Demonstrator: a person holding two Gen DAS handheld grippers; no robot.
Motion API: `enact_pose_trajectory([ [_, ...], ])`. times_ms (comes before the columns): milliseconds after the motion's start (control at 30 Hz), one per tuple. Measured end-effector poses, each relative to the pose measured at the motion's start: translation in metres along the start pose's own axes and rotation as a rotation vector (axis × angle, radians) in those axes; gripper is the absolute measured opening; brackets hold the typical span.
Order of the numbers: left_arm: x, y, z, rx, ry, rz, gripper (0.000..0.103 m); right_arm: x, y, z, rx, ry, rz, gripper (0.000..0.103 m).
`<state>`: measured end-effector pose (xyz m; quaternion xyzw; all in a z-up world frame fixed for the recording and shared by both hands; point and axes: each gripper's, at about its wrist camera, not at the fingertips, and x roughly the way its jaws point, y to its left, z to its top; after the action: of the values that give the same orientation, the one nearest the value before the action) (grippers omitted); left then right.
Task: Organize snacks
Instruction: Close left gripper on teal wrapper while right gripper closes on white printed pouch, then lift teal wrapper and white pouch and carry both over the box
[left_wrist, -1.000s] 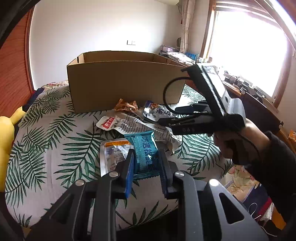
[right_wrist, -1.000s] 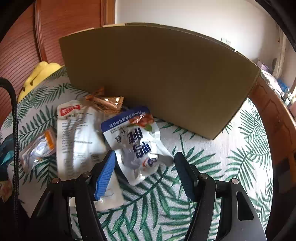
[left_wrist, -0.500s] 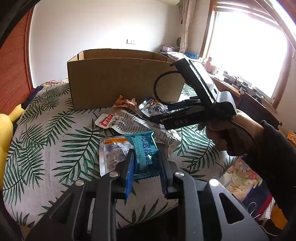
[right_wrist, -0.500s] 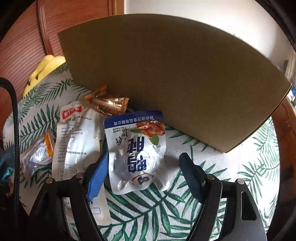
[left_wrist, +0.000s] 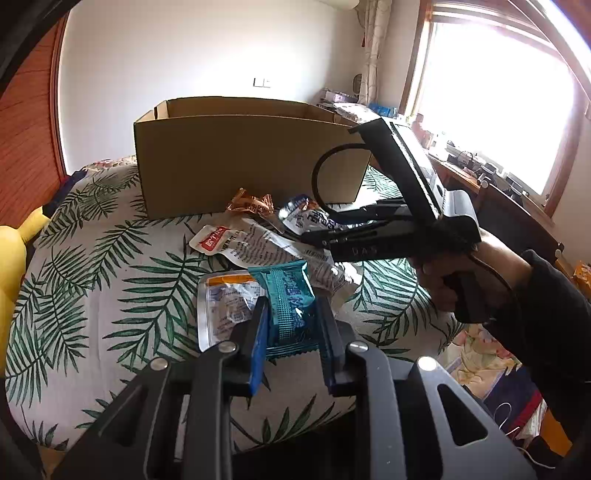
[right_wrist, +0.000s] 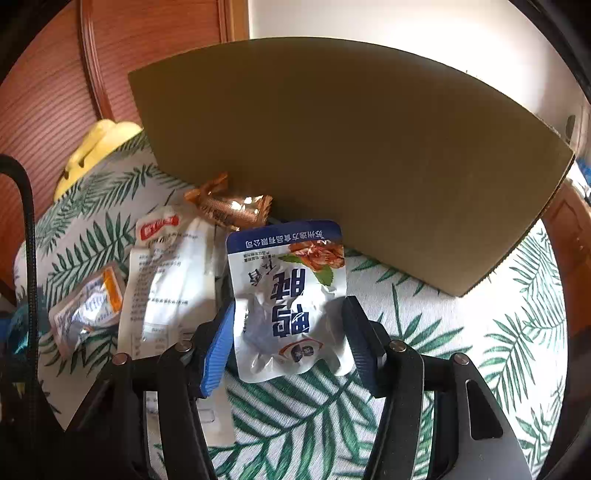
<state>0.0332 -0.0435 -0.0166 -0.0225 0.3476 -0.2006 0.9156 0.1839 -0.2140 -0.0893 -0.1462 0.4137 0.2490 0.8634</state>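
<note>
My left gripper (left_wrist: 291, 310) is shut on a teal snack packet (left_wrist: 288, 295) low over the leaf-print bed cover (left_wrist: 92, 295). In the right wrist view a white pouch with a blue top (right_wrist: 288, 295) lies flat between the fingers of my right gripper (right_wrist: 288, 310). Its jaws are closing, and the pads stand right at the pouch's two side edges without squeezing it. The left wrist view shows the right gripper (left_wrist: 306, 236) held by a hand (left_wrist: 454, 280), pointing down at that pouch (left_wrist: 306, 218). An open cardboard box (left_wrist: 240, 162) stands just behind the snacks.
A gold-wrapped candy (right_wrist: 232, 206) lies against the box wall (right_wrist: 351, 166). A long white pouch with a red label (right_wrist: 170, 280) and a clear pouch with an orange corner (right_wrist: 88, 306) lie left of the right gripper. A yellow plush toy (left_wrist: 11, 266) sits at the bed's left edge.
The right gripper came closer over the white-and-blue pouch, opened wider, then narrowed until its pads reached the pouch's sides. The left gripper and its teal packet stayed put.
</note>
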Motion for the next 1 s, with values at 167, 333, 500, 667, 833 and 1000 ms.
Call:
enact_pose_trajectory([
  [167,0.0,0.001,0.0,-0.001,-0.003,0.004,0.023,-0.009,0.003,-0.009,0.002,-0.008,-0.003,0.057],
  [333,0.003,-0.001,0.001,-0.003,-0.001,0.006,0.023,-0.018,-0.005,-0.021,0.052,-0.037,0.001,0.057],
  [500,0.006,-0.003,0.003,0.0,-0.001,0.007,0.023,-0.028,-0.005,-0.032,0.064,-0.065,-0.012,0.057],
  [667,0.008,-0.003,0.006,-0.005,-0.006,0.01,0.023,-0.042,-0.006,-0.04,0.087,-0.11,-0.018,0.057],
  [833,0.008,-0.003,0.007,-0.001,-0.008,0.018,0.023,-0.056,-0.005,-0.047,0.124,-0.162,-0.009,0.057],
  [1000,0.007,-0.001,0.011,-0.002,-0.017,0.024,0.023,-0.069,-0.007,-0.057,0.154,-0.198,-0.013,0.057],
])
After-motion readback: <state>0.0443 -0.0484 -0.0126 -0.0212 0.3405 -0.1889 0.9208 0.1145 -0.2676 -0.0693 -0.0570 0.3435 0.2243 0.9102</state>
